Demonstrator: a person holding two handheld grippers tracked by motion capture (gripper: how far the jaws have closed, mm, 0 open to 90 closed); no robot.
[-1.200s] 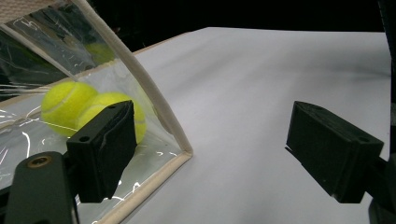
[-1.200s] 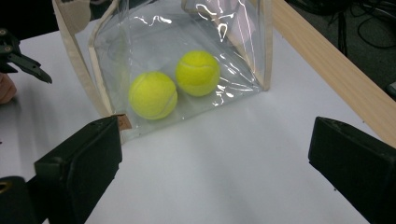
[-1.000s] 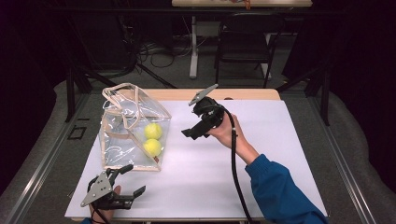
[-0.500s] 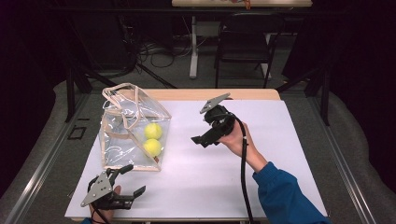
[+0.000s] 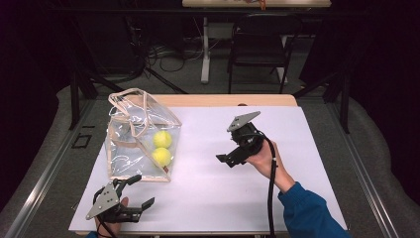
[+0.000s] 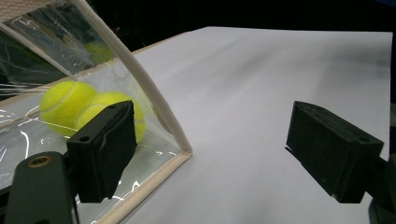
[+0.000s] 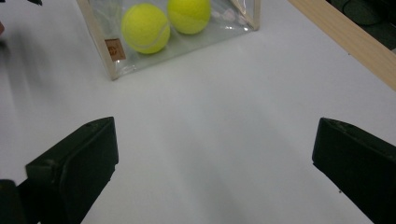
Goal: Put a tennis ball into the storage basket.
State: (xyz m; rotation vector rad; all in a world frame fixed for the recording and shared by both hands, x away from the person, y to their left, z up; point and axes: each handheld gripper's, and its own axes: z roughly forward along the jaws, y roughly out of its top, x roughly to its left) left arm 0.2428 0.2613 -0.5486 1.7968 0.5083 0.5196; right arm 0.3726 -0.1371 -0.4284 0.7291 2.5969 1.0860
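Clear bag [image 5: 141, 136], two tennis balls [image 5: 162, 148], white table [image 5: 208, 193]

Both grippers are black. The left gripper [image 5: 132, 195] carries a grey three-cornered plate [image 5: 102, 201] on top, with small holes in it. Its jaws are blocky black pads; a brass-coloured screw [image 6: 38, 162] sits just behind the near pad, and a small round hole marks that pad's side. The right gripper [image 5: 224, 158] has a like grey plate [image 5: 242, 120] above its body, and a thick black cable [image 5: 271, 183] trails back from it. Behind that claw, a blue sleeve [image 5: 309, 213] covers the forearm.
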